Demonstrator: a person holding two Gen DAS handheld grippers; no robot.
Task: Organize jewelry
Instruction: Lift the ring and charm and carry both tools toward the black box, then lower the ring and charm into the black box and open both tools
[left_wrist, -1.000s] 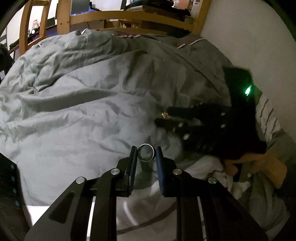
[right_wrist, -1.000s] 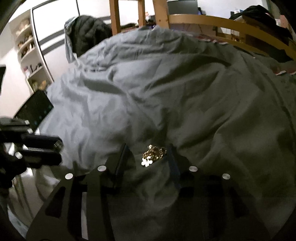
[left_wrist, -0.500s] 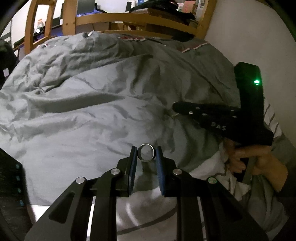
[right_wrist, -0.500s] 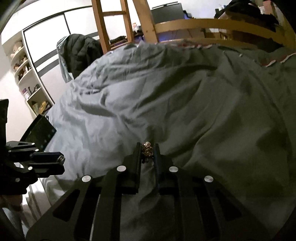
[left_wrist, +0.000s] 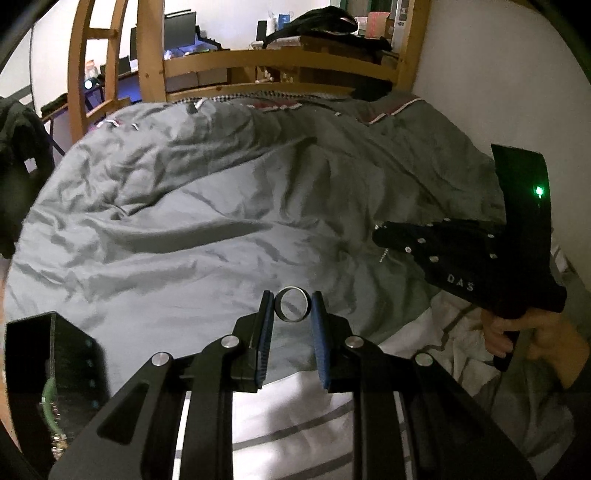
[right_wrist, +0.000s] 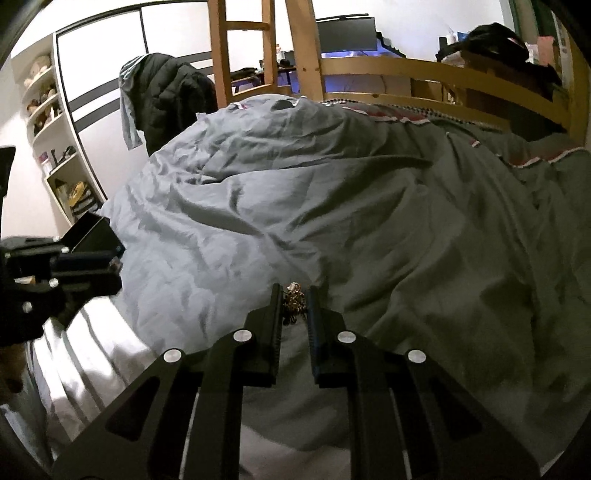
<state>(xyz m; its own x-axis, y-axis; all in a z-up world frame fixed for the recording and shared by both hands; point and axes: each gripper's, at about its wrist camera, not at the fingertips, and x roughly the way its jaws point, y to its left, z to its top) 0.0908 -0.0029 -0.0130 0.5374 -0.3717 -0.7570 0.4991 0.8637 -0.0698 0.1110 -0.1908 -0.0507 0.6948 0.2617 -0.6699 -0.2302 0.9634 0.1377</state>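
My left gripper (left_wrist: 292, 300) is shut on a silver ring (left_wrist: 292, 304), held upright between the blue pads above the grey duvet (left_wrist: 184, 221). My right gripper (right_wrist: 294, 293) is shut on a gold chain with a small white charm (right_wrist: 293, 297), lifted off the duvet (right_wrist: 332, 206). In the left wrist view the right gripper (left_wrist: 384, 236) is at the right, with a bit of the chain (left_wrist: 383, 254) hanging below its fingertips. In the right wrist view the left gripper (right_wrist: 107, 266) is at the left edge.
A black open box (right_wrist: 92, 232) stands by the left gripper at the bed's left side, and shows as a dark block in the left wrist view (left_wrist: 55, 362). A wooden bed rail (left_wrist: 280, 62) runs along the back. A white wall (left_wrist: 480, 74) is at the right.
My right gripper closed on the gold chain that lay on the duvet and lifted it. My left gripper kept its hold on the ring and rose slightly.
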